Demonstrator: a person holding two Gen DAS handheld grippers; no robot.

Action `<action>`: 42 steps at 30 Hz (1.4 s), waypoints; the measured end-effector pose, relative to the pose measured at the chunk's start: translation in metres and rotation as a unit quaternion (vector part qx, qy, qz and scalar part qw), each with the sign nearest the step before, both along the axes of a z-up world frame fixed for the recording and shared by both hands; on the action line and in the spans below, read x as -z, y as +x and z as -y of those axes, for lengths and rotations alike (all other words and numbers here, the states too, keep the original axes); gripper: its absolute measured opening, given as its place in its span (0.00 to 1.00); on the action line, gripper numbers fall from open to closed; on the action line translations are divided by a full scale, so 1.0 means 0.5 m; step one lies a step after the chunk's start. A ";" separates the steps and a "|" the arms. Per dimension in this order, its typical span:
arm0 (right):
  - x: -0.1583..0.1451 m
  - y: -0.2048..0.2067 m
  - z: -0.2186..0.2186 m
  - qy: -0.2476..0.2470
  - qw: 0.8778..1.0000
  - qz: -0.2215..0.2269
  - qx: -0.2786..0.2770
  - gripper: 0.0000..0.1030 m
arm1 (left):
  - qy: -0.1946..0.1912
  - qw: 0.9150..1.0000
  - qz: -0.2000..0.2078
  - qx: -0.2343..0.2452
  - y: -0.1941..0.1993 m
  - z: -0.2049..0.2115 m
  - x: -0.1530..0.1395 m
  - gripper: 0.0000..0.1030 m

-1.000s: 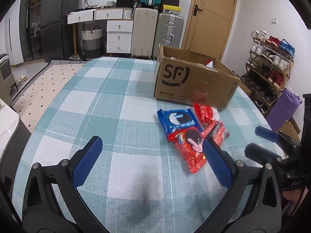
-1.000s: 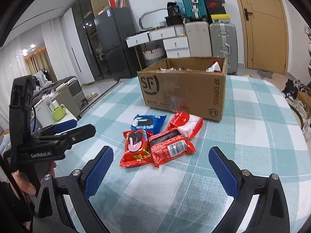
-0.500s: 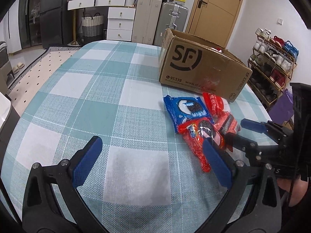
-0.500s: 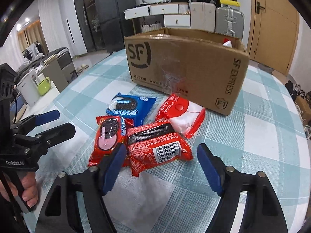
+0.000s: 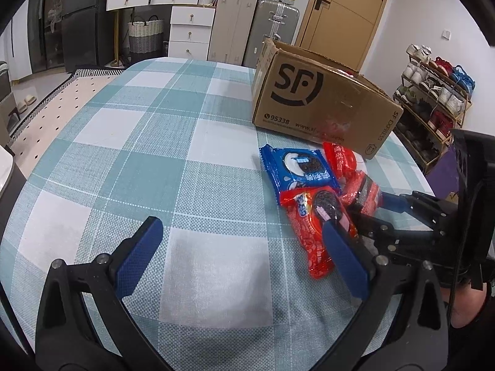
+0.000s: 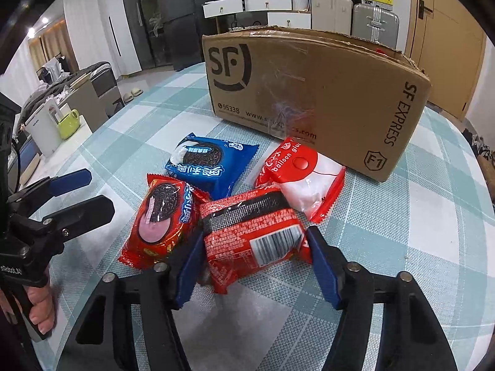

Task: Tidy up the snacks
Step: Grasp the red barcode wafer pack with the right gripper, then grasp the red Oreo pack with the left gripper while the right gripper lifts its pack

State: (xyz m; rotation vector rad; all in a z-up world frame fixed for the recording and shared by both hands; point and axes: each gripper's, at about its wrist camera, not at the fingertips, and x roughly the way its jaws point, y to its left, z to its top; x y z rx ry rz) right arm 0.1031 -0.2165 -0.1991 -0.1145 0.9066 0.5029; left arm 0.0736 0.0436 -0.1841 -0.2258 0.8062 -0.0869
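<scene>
Four snack packets lie together on the checked tablecloth in front of the cardboard box (image 6: 309,92) (image 5: 324,99). My right gripper (image 6: 255,259) (image 5: 368,207) is closing on the red packet with a barcode (image 6: 253,232) (image 5: 362,188), and both pads touch its sides. Left of it lies a red Oreo packet (image 6: 164,216) (image 5: 312,216), with a blue Oreo packet (image 6: 210,160) (image 5: 300,167) behind. A red and white balloon-glue packet (image 6: 300,173) (image 5: 340,157) leans by the box. My left gripper (image 5: 239,227) (image 6: 96,191) hovers open over bare cloth, left of the pile.
The round table (image 5: 154,142) drops away at its left and near edges. A shoe rack (image 5: 433,92) stands to the right, and suitcases and white drawers (image 5: 191,27) line the back wall. A hand (image 6: 37,306) grips the left tool.
My right gripper has moved forward and down to the pile and its jaws have narrowed from wide apart to the red barcode packet's sides. My left gripper has sunk a little, staying open.
</scene>
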 end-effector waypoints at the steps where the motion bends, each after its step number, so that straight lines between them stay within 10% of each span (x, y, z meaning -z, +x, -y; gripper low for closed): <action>1: 0.000 -0.002 0.001 0.003 1.000 0.000 0.000 0.55 | 0.001 1.000 0.000 0.000 0.001 0.001 0.000 1.00; 19: -0.048 -0.068 0.098 0.129 0.990 0.037 0.034 0.48 | 0.016 0.999 -0.032 0.009 0.006 0.028 0.002 1.00; 42: -0.080 -0.107 0.135 0.157 0.982 0.098 0.048 0.48 | 0.056 0.995 -0.063 0.047 0.049 0.121 -0.002 1.00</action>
